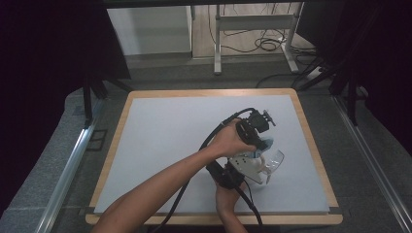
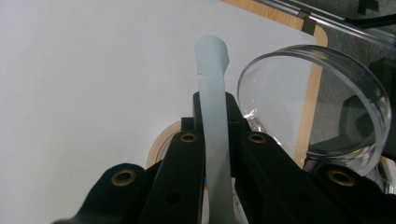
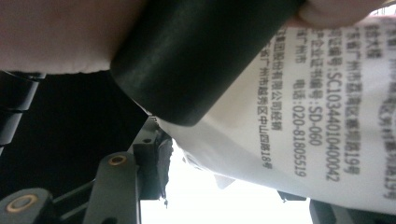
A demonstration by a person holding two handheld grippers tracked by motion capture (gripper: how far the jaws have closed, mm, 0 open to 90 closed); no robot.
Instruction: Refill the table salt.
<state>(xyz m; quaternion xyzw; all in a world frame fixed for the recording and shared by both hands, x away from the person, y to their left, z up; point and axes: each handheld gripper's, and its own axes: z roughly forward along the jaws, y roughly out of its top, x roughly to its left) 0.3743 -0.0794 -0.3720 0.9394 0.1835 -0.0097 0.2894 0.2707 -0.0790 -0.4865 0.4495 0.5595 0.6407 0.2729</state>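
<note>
One clear round container (image 1: 274,160) lies right of centre in the lower half of the high view, on the white table sheet (image 1: 165,141), with the two grippers crowded against it. In the left gripper view it shows as a transparent, straight-walled dish (image 2: 322,102) at the right of the frame, tipped on its side, its open mouth facing the camera.

The left gripper (image 2: 214,133) has its two black jaws pinched tight on one pale blue strip (image 2: 212,93), which runs up the middle of that view and ends in a curled tip near the top centre. One roll of tape (image 2: 161,142) peeks out low, just left of the jaws.

The right gripper (image 3: 224,182) stands about half open around one white printed packet (image 3: 317,116) that fills the right side of its view; whether its pads press the packet I cannot tell. One black cylinder (image 3: 196,51) crosses the top.
</note>
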